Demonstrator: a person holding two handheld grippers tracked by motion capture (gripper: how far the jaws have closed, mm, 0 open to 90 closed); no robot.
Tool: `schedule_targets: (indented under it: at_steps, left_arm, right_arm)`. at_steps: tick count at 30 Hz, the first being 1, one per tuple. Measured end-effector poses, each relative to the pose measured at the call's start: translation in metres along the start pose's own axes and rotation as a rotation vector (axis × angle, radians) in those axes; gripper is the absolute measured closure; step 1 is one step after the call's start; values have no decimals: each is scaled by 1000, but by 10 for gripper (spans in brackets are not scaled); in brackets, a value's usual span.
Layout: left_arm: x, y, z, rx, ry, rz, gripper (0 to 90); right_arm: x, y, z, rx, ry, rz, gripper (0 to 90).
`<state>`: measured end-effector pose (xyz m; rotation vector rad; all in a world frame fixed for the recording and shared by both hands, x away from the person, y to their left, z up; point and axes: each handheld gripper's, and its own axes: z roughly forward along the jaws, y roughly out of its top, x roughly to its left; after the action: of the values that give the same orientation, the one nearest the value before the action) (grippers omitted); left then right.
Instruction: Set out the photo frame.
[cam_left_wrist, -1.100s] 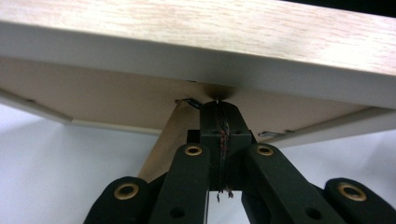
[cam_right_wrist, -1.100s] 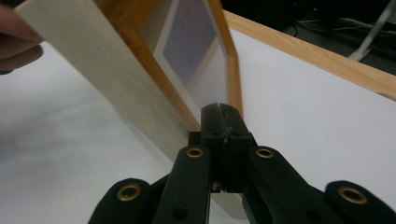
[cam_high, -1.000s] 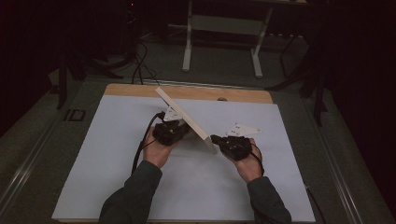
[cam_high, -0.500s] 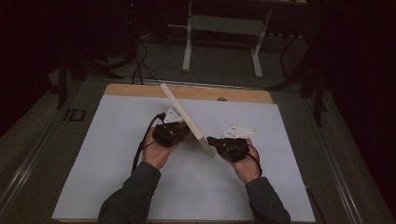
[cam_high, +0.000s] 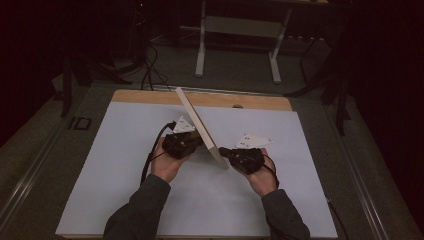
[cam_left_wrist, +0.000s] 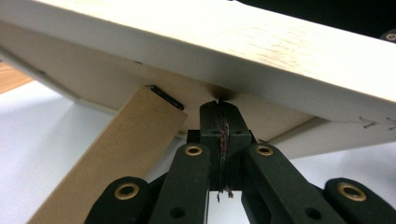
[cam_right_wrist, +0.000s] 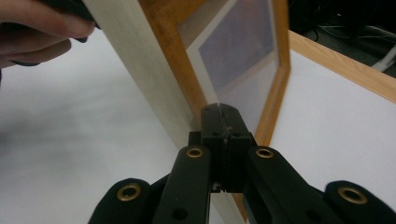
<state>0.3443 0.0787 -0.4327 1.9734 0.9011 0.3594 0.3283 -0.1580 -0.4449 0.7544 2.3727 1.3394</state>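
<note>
A pale wooden picture frame (cam_high: 199, 125) stands tilted on its edge over the white table cover, between my two grippers. My left gripper (cam_high: 196, 142) is shut, its tips against the frame's back (cam_left_wrist: 233, 51) next to the brown easel strut (cam_left_wrist: 116, 158). In the left gripper view the gripper (cam_left_wrist: 219, 105) has its jaws together with nothing between them. My right gripper (cam_high: 223, 151) is shut too, its tips (cam_right_wrist: 219, 108) touching the frame's orange-brown front border (cam_right_wrist: 168, 60) near the lower corner, beside the glass (cam_right_wrist: 238, 46). A hand shows at the top left of the right gripper view.
A white sheet (cam_high: 125, 200) covers the table, with a strip of bare wood (cam_high: 150, 96) along the far edge. Beyond the table stand white table legs (cam_high: 201, 50), and cables (cam_high: 150, 65) lie on the dark floor.
The frame has tipped steeper, showing more of its edge than its face. The right gripper has shifted slightly left along the frame's lower corner. The left hand stayed put.
</note>
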Motion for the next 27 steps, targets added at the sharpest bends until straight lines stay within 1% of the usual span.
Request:
schedule_targets:
  at_steps: [7, 9, 14, 21, 27]
  left_arm:
    - [6, 0, -1, -7, 3, -20, 900]
    - [8, 0, -2, -6, 2, -19, 900]
    - [12, -1, -3, -6, -9, -24, 900]
    - [16, -1, -4, -7, -22, -55, 900]
    - [18, -4, -5, -2, -36, -72, 900]
  right_arm:
    - [7, 4, 5, 2, 32, -19, 898]
    - [8, 5, 7, 3, 38, -25, 899]
    - [11, 8, 11, 6, 48, -27, 899]
    - [15, 10, 15, 5, 61, -33, 899]
    - [18, 12, 19, 4, 73, -36, 899]
